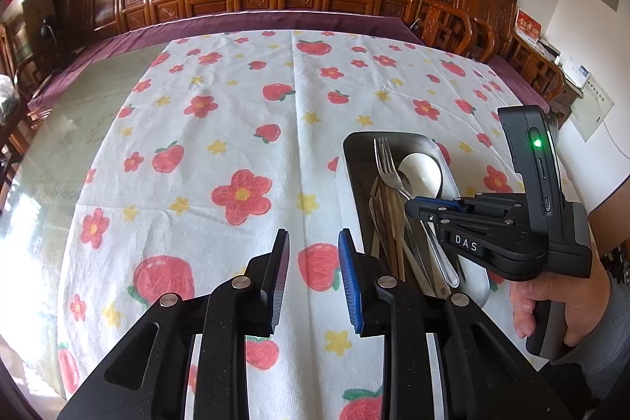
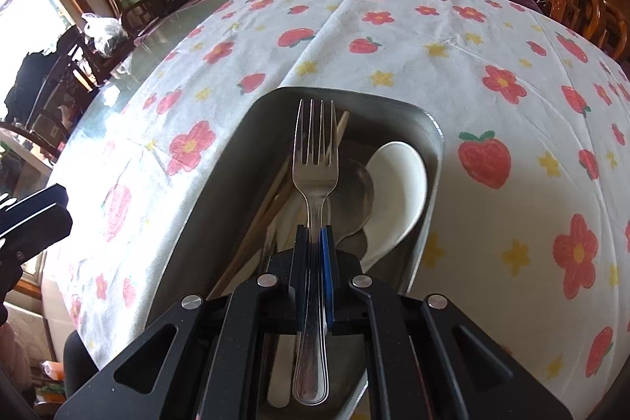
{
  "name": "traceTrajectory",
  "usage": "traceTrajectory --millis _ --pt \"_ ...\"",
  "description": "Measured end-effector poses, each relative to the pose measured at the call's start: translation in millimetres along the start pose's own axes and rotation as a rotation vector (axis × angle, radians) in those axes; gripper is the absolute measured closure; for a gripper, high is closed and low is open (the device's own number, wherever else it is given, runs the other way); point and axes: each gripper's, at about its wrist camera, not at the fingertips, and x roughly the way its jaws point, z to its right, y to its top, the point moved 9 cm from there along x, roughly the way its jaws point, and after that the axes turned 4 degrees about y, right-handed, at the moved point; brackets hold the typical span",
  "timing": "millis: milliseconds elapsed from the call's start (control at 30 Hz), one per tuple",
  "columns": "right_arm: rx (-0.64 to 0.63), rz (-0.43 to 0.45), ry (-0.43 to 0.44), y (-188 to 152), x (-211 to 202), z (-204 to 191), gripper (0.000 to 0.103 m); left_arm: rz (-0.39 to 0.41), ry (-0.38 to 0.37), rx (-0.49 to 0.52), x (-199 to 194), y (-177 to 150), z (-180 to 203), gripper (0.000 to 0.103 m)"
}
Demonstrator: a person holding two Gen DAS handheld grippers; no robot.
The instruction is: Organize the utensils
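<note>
The fork point(image 2: 315, 168) sits pinched by its handle between the right gripper point(image 2: 315, 235) pads, tines over the steel tray point(image 2: 236, 160) holding chopsticks point(image 2: 271, 203) and spoons point(image 2: 397, 191). The left gripper point(image 1: 313, 243) hovers beside the tray above the flowered tablecloth point(image 1: 220, 113), fingers apart and empty.

We see each claw as black angular linkage with silver rivets and blue ribbed pads; the right claw point(image 1: 413, 205) bears "DAS" lettering, a green light, and a grey sleeve point(image 1: 606, 337) behind it.
</note>
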Motion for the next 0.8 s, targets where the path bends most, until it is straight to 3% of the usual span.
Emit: traceTrajectory --millis 367,633,733,800 --pt "-0.085 0.033 0.026 -5.5 -19.3 -16.3 0.091 0.012 0.009 0.002 -10.6 1.3 0.2 0.079" --pt "-0.128 0.14 0.001 -18.3 -75.9 -20.8 0.091 0.039 0.019 0.009 -32.9 -1.2 9.5 0.077" --pt "-0.128 0.185 -0.022 -27.4 -102.4 -19.2 0.091 0.06 0.024 0.014 -45.7 -4.4 16.0 0.064" --pt "-0.117 0.224 -0.039 -35.2 -122.1 -16.0 0.079 0.071 0.033 0.02 -53.2 -7.0 20.7 0.049"
